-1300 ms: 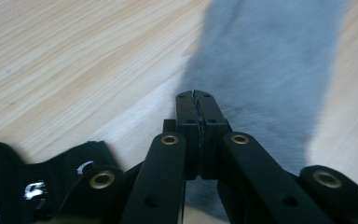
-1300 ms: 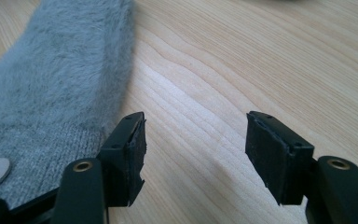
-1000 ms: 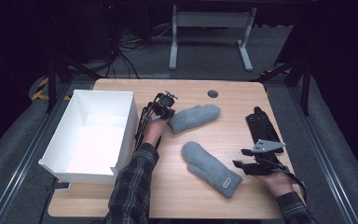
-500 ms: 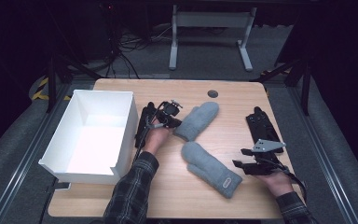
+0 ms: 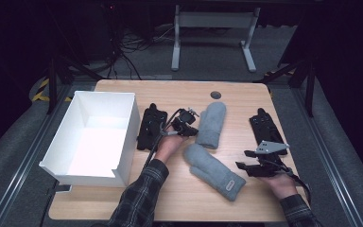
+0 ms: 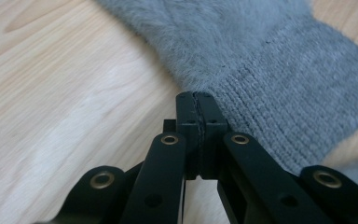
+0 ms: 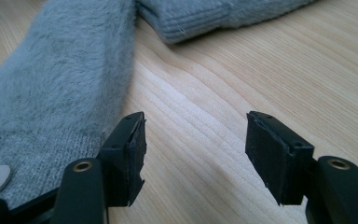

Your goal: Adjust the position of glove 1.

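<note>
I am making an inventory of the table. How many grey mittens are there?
2. One mitten lies mid-table, its cuff at the left gripper; the other mitten lies nearer the person, beside the right gripper.

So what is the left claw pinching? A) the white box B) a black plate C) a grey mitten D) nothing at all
C: in the left gripper view the left claw is shut on the edge of the grey mitten, right by its knitted cuff.
</note>
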### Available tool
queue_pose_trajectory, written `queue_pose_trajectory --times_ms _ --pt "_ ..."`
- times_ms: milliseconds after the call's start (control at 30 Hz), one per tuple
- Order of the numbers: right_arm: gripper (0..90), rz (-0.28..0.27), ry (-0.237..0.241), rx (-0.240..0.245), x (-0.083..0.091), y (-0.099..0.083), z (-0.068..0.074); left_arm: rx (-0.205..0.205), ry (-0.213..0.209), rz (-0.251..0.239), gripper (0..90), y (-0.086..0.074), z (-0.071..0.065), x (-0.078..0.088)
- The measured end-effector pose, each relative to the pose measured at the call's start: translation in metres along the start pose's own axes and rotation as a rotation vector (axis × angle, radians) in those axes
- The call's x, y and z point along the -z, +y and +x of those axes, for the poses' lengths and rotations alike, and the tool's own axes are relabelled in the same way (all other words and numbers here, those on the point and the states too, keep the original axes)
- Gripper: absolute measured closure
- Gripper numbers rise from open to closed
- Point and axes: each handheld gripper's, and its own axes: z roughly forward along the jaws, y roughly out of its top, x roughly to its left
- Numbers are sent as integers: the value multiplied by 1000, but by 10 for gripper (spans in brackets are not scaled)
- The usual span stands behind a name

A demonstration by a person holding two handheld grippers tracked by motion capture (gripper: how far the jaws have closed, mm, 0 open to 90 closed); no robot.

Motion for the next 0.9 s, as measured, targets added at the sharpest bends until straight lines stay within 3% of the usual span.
queue_pose_trajectory --times_ms 300,400,567,600,633,767,833,900 --pt "390 1 -1 1 0 0 -1 -58 -55 -3 899 15 -27 -17" --pt "391 -3 -1 0 0 1 -1 -98 -65 8 899 19 -36 -21" --pt "428 -15 -7 -11 0 4 -4 -91 -66 -26 889 16 -38 -11" --pt "511 -31 -9 -15 0 8 -6 -87 -64 -39 860 12 -36 -4" --pt "511 -31 -9 -15 0 8 -6 -87 -64 -39 850 12 -36 -4" --pt "737 -54 -4 -27 -1 20 -12 -72 -50 -77 765 0 -33 16" --pt "858 -68 0 -29 -4 28 -13 -63 -46 -76 641 -8 -31 23" --pt "895 -64 0 -28 -9 33 -13 -59 -41 -77 567 -16 -29 30"
